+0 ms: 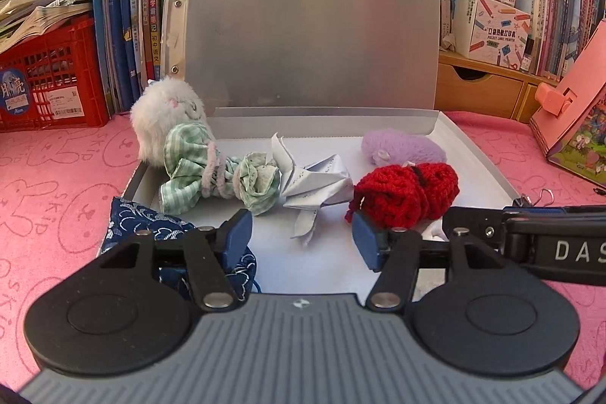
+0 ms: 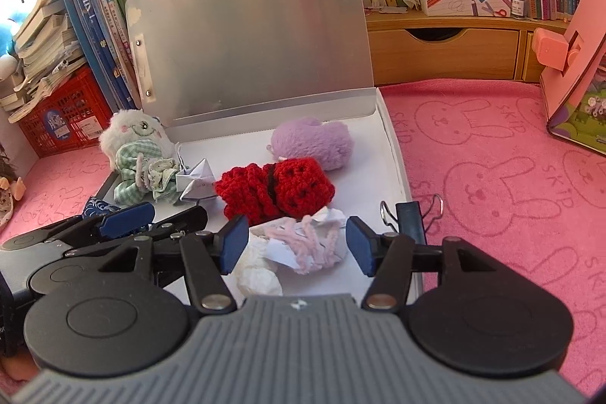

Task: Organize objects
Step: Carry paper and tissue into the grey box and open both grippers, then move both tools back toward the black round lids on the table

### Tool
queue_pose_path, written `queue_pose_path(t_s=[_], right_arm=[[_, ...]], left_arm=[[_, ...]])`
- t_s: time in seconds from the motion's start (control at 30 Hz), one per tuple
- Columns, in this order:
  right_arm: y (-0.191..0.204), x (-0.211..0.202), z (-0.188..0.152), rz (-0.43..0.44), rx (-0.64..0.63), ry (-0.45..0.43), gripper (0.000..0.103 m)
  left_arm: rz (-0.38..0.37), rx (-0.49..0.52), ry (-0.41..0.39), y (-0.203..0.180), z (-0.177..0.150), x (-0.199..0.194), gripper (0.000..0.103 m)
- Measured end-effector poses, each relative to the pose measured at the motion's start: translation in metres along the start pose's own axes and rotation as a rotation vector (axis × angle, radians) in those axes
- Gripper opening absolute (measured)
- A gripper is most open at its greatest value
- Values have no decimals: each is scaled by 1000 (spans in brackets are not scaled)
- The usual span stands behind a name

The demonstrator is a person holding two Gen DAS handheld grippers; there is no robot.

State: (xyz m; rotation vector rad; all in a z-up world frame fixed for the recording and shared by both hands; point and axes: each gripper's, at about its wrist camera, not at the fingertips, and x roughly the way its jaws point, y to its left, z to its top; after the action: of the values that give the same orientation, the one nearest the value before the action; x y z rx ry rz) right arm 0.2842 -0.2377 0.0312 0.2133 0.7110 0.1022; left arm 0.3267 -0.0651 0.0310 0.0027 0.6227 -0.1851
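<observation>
A shallow white box (image 1: 484, 169) lies on the mat with its grey lid (image 1: 303, 25) standing upright. Inside are a white plush doll in a green checked dress (image 1: 170, 124), a folded paper shape (image 1: 314, 180), a red crocheted piece (image 1: 405, 192) and a purple plush (image 1: 401, 146). My left gripper (image 1: 301, 237) is open over the bare box floor, beside a blue patterned pouch (image 1: 151, 226). My right gripper (image 2: 296, 243) is open around a crumpled paper bundle with pink yarn (image 2: 303, 241); its pads do not press it. White tissue (image 2: 257, 271) lies below.
A black binder clip (image 2: 411, 214) sits at the box's right rim. The pink bunny-print mat (image 2: 492, 177) covers the desk. A red crate (image 1: 49, 82) and stacked books stand left, a wooden drawer shelf (image 2: 435, 48) behind, a pink case (image 2: 575, 63) right.
</observation>
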Motion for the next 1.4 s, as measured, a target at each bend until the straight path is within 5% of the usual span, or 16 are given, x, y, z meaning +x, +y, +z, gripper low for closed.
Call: queue_pose_path(t_s=[0.13,0.53,0.93,1.4], right_arm=[[1,-18,-1,-2,-23,-30,75],[14,-107,-37,58,-169,-130,84],[16,-181,-128,66,-285,-178,87],[14,-219,-209,48,-321,-119,87]], left_arm=[[18,29,-37,-3,0,-19,84],[-24,118,-86,-13,-23,-103,93],[-105,117,-112,-10,-106,-196,96],[-116,141,-72,-8,-194,-240,96]])
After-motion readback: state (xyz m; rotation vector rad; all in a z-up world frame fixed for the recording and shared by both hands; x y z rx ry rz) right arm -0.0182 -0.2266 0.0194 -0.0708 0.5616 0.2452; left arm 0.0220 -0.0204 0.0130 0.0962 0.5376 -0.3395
